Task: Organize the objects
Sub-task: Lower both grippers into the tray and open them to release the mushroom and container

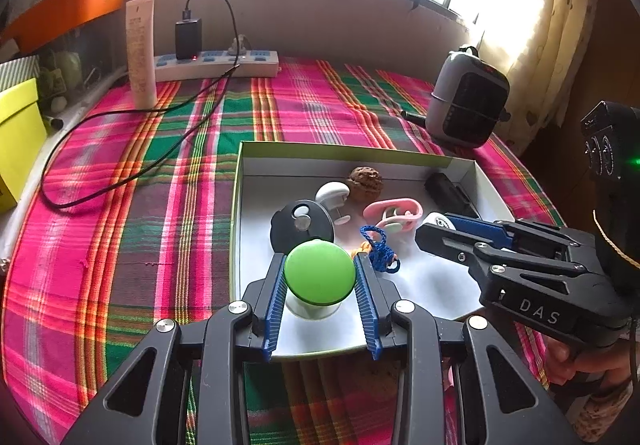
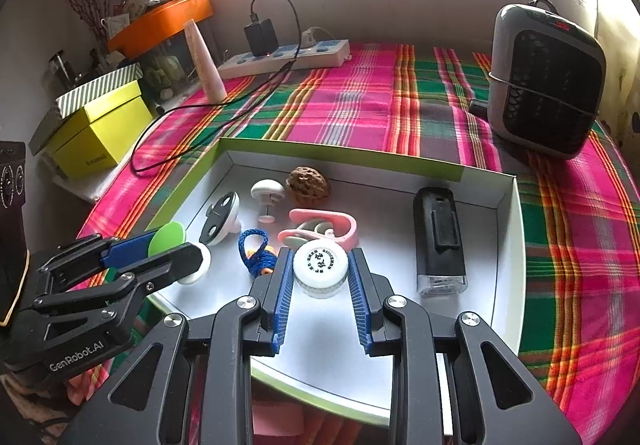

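Both tongs are over the shallow white box [image 1: 472, 175] on the plaid-covered bench [image 1: 160, 181], and each has something in its grip. The left tongs [image 1: 320, 277] are clamped on a small white jar with a bright green lid [image 1: 319, 271], blue pads pressing the lid from both sides, low over the near left part of the box. The right tongs [image 2: 320, 269] are clamped on a little white-capped jar [image 2: 320, 265] with printed characters on top, held near the middle of the box.

Inside the box sit a walnut [image 2: 309, 182] toward the far wall, a white mushroom-shaped knob [image 2: 267, 193] just beside it, a black-and-white disc-shaped piece [image 2: 220, 217], a pink clip [image 2: 326, 226], a blue knitted cord [image 2: 256, 251] and a black rectangular device [image 2: 438, 237] on the right side.

Beyond the box, a white power strip [image 1: 216, 65] with a black charger [image 1: 188, 33], a pale tube [image 1: 140, 49] standing upright, and a grey heater [image 2: 546, 79] at the far right.
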Tool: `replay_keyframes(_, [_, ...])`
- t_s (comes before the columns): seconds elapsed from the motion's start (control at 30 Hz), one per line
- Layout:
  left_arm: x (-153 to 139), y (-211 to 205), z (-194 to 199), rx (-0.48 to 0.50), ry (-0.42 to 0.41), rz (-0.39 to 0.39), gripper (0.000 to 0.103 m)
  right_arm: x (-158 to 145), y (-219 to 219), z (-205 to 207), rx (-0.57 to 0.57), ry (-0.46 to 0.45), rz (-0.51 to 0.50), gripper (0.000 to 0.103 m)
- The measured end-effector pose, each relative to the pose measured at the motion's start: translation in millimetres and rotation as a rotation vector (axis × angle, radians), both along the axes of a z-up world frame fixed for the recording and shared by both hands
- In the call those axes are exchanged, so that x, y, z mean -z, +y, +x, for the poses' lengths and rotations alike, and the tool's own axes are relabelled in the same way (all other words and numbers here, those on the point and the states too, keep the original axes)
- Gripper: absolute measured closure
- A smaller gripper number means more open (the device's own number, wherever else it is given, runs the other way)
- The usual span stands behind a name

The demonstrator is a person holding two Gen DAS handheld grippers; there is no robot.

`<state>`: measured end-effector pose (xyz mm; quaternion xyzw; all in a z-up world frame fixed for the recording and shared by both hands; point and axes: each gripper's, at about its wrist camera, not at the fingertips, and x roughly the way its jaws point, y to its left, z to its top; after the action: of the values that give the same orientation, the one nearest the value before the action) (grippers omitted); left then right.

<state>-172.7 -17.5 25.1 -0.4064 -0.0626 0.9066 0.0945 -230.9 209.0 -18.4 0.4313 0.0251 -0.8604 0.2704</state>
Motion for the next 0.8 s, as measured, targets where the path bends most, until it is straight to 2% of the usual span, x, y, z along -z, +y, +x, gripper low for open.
replay_keyframes(0.8, [6.8, 0.9, -9.4, 0.005, -0.007, -0.014, 0.071, 8.6, -11.7, -5.2, -0.021, -0.008, 0.028, 0.074])
